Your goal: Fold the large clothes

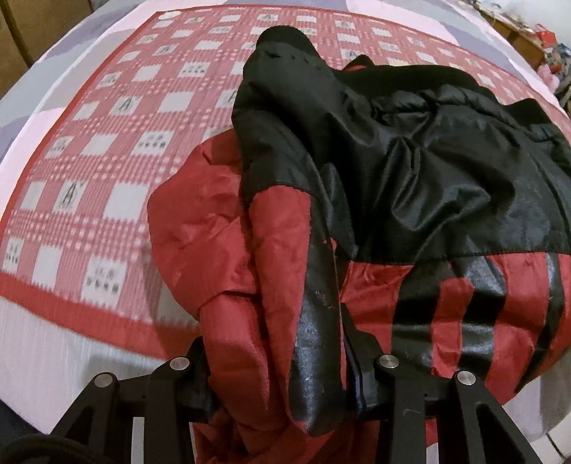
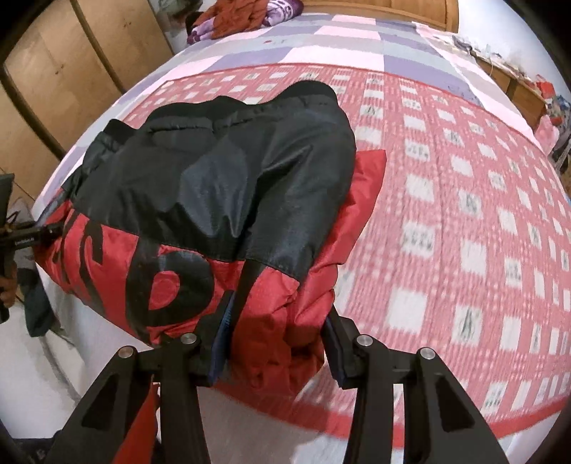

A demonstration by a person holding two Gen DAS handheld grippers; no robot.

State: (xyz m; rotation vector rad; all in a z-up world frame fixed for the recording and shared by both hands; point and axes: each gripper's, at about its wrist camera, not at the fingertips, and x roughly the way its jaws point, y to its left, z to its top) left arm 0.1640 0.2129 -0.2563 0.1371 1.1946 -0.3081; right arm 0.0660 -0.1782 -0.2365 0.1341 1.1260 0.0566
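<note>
A puffy red and black jacket (image 1: 410, 185) lies bunched on the red checked mat (image 1: 89, 153) on the bed. A black-cuffed sleeve (image 1: 282, 89) lies folded over its top. My left gripper (image 1: 285, 364) is shut on the jacket's near left red edge. In the right wrist view the jacket (image 2: 214, 185) shows large black letters on red. My right gripper (image 2: 274, 342) is shut on the jacket's near right red corner. The left gripper (image 2: 25, 239) shows at the jacket's far left side.
The checked mat (image 2: 464, 221) lies on a lilac and pink checked sheet (image 2: 339, 39). Wooden wardrobe doors (image 2: 53, 89) stand at the left. A pile of clothes (image 2: 242, 18) lies at the bed's head. A cluttered wooden shelf (image 2: 528, 89) is at the right.
</note>
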